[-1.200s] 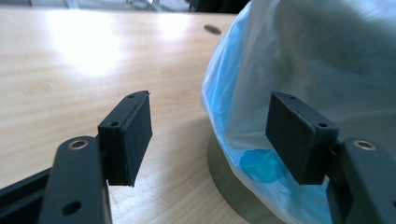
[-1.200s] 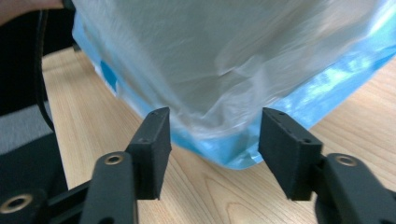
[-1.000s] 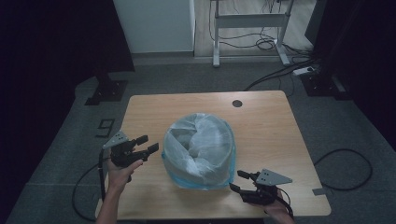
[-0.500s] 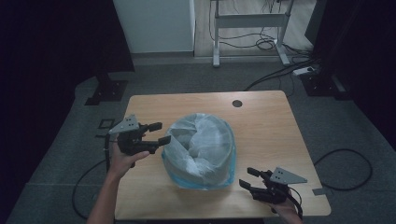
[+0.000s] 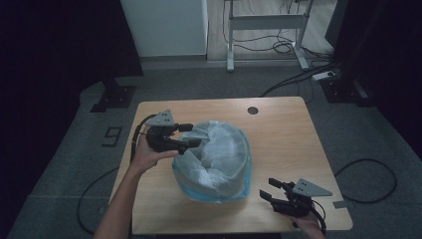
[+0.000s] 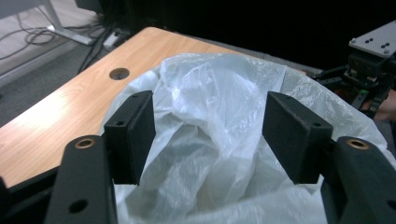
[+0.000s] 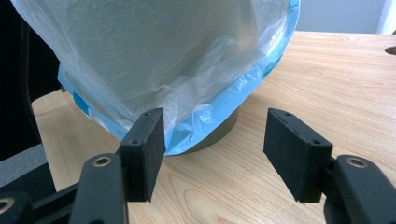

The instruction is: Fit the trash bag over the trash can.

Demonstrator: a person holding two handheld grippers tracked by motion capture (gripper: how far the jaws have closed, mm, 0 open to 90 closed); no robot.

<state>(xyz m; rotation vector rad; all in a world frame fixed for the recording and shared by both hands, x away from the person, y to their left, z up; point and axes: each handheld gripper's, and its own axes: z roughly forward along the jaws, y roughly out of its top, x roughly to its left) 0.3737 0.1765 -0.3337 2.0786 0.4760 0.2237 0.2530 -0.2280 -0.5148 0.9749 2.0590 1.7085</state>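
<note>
So the left gripper (image 5: pixel 186 135) has come up off the tabletop (image 5: pixel 283 134) over the last second and now sits at the left rim of the bin bag (image 5: pixel 216 159), which lines a small bin mid-tabletop. Its jaws are open around crinkled plastic, not pinching yet, so it looks set to grab the rim. The right gripper (image 5: pixel 273 191) has barely shifted; it's near the bag's right side, open, holding nothing. Hard to make out the bin itself, just a dark base under the bag's blue hem (image 7: pixel 224 100).

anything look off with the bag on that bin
Yes: the bag sits loosely on the bin. Its top bunches inward in crumpled folds, and its blue hem hangs unevenly down the outside, lower on one side. Nothing is spilled or torn.
</note>
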